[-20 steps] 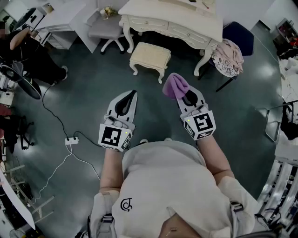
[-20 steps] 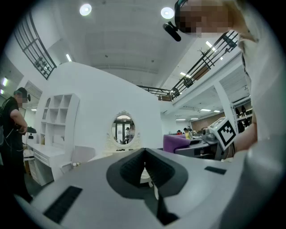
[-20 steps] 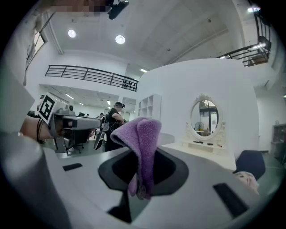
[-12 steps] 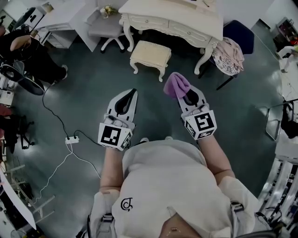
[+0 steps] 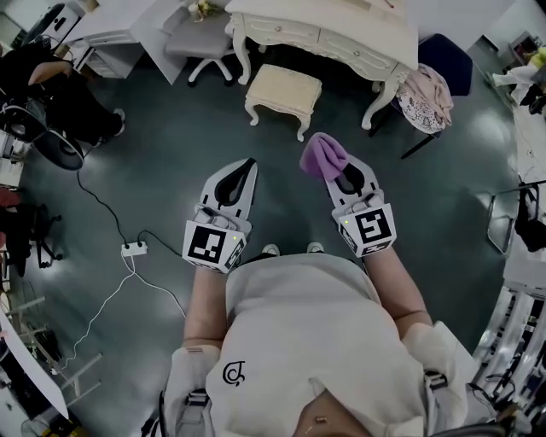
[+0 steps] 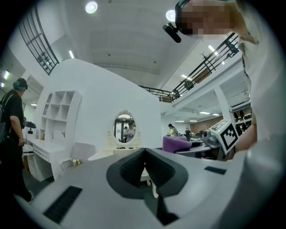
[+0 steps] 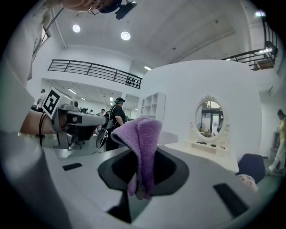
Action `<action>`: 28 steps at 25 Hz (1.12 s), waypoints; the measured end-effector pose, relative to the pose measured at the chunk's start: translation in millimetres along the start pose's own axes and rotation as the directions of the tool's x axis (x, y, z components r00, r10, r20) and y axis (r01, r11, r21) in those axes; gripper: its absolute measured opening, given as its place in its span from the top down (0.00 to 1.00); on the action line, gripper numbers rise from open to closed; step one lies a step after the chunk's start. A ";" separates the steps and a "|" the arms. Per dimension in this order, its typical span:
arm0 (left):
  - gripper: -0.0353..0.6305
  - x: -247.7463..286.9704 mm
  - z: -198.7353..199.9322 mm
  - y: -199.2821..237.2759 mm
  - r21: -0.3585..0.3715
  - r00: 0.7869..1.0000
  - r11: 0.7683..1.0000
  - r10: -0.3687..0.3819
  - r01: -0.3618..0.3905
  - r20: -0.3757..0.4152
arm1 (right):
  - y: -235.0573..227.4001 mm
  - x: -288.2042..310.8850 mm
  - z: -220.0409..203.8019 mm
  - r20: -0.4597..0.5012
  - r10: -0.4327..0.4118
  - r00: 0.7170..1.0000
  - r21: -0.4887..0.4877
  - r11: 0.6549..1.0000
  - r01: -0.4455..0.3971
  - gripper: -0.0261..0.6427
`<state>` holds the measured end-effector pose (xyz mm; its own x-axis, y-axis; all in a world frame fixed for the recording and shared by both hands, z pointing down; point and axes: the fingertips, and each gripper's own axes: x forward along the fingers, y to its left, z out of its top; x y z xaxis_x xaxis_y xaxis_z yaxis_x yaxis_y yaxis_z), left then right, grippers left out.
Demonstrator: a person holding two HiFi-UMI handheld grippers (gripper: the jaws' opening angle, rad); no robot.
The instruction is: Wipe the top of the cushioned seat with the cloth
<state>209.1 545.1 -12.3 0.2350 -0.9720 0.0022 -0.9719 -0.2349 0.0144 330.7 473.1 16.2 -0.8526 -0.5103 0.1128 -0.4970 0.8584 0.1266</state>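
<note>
The cream cushioned seat (image 5: pixel 282 88), a small stool with carved white legs, stands on the dark floor in front of the white dressing table (image 5: pixel 328 26). A purple cloth (image 5: pixel 323 155) is pinched in my right gripper (image 5: pixel 334 171), which is shut on it; the cloth (image 7: pixel 140 143) sticks up between the jaws in the right gripper view. My left gripper (image 5: pixel 247 166) is shut with nothing in it, its jaws touching, held level with the right one. Both grippers hang well short of the stool, over bare floor.
A grey swivel chair (image 5: pixel 194 44) stands left of the table. A dark blue chair with a pale garment (image 5: pixel 424 96) stands to its right. A power strip and cable (image 5: pixel 132 249) lie on the floor at left. A person in black (image 5: pixel 51 85) is at the far left.
The stool and dressing table have shifted down in the head view, nearer to me. Both grippers keep their pose, the cloth still held in the right one.
</note>
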 end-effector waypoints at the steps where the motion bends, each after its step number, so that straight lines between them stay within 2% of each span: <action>1: 0.93 -4.8 -1.7 6.5 0.001 1.000 1.000 -0.001 0.001 -0.004 | 5.3 5.2 -2.8 -0.011 -0.009 1.000 0.005 1.000 0.009 0.85; 8: 0.93 -39.1 -17.3 60.1 0.011 0.997 0.998 0.055 -0.054 -0.052 | 31.9 40.8 -22.5 -0.083 -0.069 0.994 0.061 0.995 0.074 0.85; 14: 0.93 -40.5 -43.0 95.4 0.003 0.990 0.996 0.092 -0.093 -0.105 | 34.2 79.8 -39.7 -0.130 -0.056 0.990 0.096 0.993 0.068 0.85; 21: 0.93 15.4 -51.3 155.2 0.011 0.987 0.991 0.130 -0.130 -0.098 | -10.1 158.0 -51.7 -0.124 -0.047 0.991 0.107 0.992 0.061 0.85; 25: 0.93 74.6 -51.4 198.9 0.003 0.985 0.990 0.138 -0.139 -0.099 | -53.0 215.3 -54.3 -0.129 -0.051 0.990 0.115 0.991 0.066 0.85; 28: 0.93 129.1 -45.6 226.2 -0.008 0.990 0.993 0.113 -0.114 -0.086 | -92.0 257.0 -51.0 -0.126 -0.058 0.990 0.123 0.990 0.074 0.85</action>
<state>20.2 366.8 36.8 0.1236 -0.9883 0.0895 -0.9923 -0.1221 0.0220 165.5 260.4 83.8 -0.7952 -0.5618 0.2281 -0.5746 0.8183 0.0122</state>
